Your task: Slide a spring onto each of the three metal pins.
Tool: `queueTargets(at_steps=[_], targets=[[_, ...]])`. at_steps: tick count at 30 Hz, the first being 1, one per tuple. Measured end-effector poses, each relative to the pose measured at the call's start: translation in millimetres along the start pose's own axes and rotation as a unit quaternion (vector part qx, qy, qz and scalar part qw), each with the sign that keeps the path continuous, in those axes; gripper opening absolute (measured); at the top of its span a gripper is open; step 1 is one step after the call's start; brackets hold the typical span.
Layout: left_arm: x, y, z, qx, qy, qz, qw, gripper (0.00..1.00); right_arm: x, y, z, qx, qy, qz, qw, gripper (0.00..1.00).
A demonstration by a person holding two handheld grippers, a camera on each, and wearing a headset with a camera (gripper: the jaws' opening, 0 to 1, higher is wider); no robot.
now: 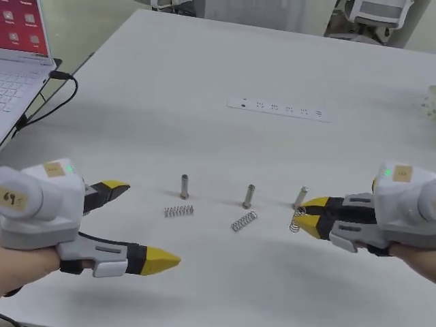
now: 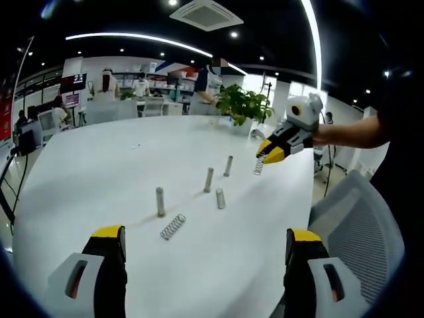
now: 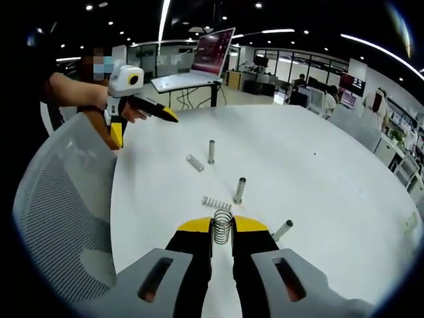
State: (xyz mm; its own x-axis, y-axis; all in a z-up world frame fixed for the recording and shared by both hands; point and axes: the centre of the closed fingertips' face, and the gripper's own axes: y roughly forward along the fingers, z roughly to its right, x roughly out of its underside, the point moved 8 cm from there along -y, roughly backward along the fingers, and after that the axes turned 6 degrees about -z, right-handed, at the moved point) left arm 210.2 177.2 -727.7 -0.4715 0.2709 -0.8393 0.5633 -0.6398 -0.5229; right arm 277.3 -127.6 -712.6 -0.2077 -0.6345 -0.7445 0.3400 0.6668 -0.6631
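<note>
Three short metal pins stand in a row on the white table point(image 1: 204, 75): a left pin point(image 1: 184, 186), a middle pin point(image 1: 249, 196) and a right pin point(image 1: 300, 197). One loose spring point(image 1: 178, 211) lies in front of the left pin and another spring point(image 1: 244, 221) in front of the middle pin. My right gripper point(image 1: 306, 214) is shut on a third spring point(image 3: 222, 225), held upright just beside the right pin point(image 3: 281, 230). My left gripper point(image 1: 146, 223) hangs open and empty, left of the row, with the left pin point(image 2: 159, 201) ahead of it.
An open laptop point(image 1: 20, 41) with a black cable point(image 1: 48, 102) sits at the table's far left. A white power strip point(image 1: 279, 109) lies beyond the pins. Office chairs point(image 1: 371, 17) stand past the far edge, and a grey mesh chair point(image 2: 358, 225) is close to me.
</note>
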Motion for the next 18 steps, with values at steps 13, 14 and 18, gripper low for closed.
queueTargets(at_steps=[13,14,18], targets=[[3.7,-1.0,-0.4,-0.004,0.0,-0.004,1.0,0.98,0.8,-2.7,27.3,0.043,0.023,0.007,0.9988,0.08],[3.9,-1.3,-0.3,-0.004,0.0,-0.005,1.0,0.98,-0.9,-4.0,30.6,0.05,0.028,0.011,0.9983,0.08],[4.1,-1.5,0.9,-0.003,0.0,-0.004,1.0,0.98,-5.8,-6.9,41.4,0.071,0.049,0.03,0.9959,0.08]])
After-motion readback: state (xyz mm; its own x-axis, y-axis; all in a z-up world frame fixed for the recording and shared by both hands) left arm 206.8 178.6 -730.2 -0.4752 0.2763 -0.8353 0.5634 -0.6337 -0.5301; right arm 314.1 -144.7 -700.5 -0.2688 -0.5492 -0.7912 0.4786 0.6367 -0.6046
